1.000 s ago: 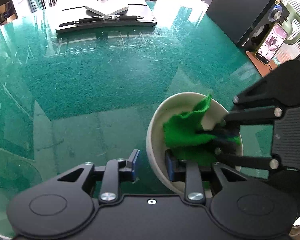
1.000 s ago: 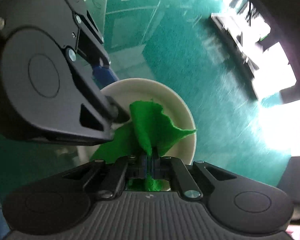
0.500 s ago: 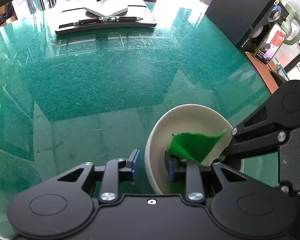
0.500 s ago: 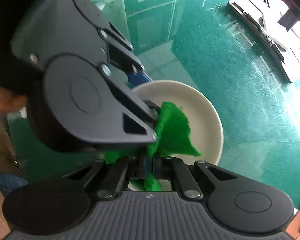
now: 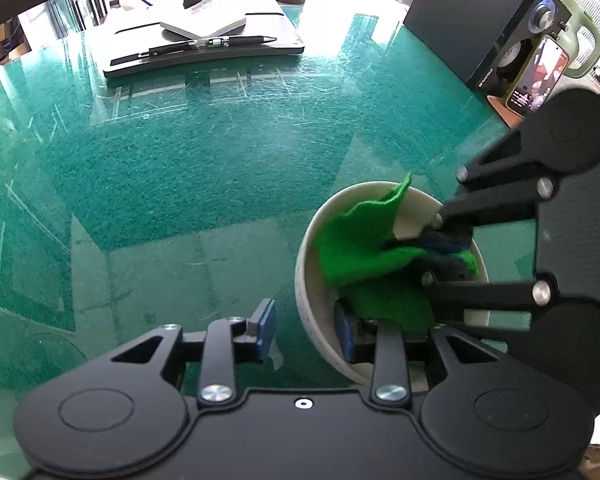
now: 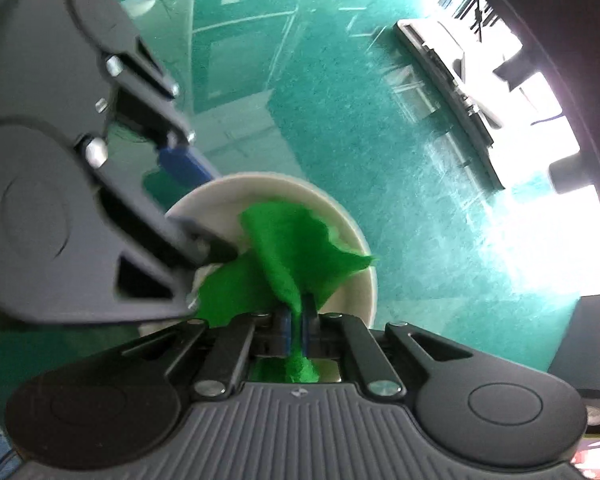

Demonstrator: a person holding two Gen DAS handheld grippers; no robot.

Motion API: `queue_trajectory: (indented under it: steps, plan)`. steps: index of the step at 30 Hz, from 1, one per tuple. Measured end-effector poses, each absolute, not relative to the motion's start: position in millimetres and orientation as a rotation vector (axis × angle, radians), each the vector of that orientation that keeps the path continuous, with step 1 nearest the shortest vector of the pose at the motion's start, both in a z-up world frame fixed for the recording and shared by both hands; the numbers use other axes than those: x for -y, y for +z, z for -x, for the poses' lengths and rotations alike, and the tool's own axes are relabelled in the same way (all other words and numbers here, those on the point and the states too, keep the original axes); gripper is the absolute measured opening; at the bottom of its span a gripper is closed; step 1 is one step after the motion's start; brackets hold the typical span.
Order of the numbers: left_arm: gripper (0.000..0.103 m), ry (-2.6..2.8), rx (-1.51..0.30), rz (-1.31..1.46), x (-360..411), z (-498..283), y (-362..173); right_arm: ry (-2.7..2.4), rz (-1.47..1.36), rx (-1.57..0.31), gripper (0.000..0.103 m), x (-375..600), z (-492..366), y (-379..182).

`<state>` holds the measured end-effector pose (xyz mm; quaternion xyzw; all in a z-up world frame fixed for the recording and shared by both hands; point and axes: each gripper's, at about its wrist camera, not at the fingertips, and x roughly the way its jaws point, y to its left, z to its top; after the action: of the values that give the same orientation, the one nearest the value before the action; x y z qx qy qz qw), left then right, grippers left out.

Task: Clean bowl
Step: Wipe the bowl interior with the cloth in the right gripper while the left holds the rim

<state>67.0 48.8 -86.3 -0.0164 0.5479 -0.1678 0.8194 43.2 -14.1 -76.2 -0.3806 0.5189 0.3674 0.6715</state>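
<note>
A cream bowl (image 5: 306, 280) stands on the green glass table. My left gripper (image 5: 305, 332) straddles the bowl's near rim, one blue pad (image 5: 266, 330) outside and one inside; whether it clamps the wall is unclear. My right gripper (image 6: 295, 322) is shut on a green cloth (image 6: 292, 248) and holds it inside the bowl (image 6: 352, 232). In the left wrist view the cloth (image 5: 360, 240) is spread over the bowl's inner wall, with the right gripper (image 5: 446, 252) coming in from the right.
A monitor base with a pen (image 5: 204, 46) and an open book sits at the table's far side. A black speaker (image 5: 472, 20) and a phone (image 5: 538, 76) stand at the far right. The table edge runs close on the right.
The right gripper has swept the cloth around inside the bowl, from the far wall down toward me and back up. The left gripper and the bowl have stayed in place.
</note>
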Motion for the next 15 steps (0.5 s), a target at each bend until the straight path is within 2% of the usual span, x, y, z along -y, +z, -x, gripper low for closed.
queue_trajectory:
  steps: [9, 15]
  plan:
    - [0.035, -0.369, -1.150, 0.024, -47.4, -68.2, -85.6, 0.932, 0.721, -1.228, 0.004, 18.8, -30.0, -71.9]
    - [0.035, -0.415, -1.145, -0.028, -44.9, -68.6, -84.3, 0.878, 0.865, -1.179, 0.003, 18.8, -39.9, -74.4]
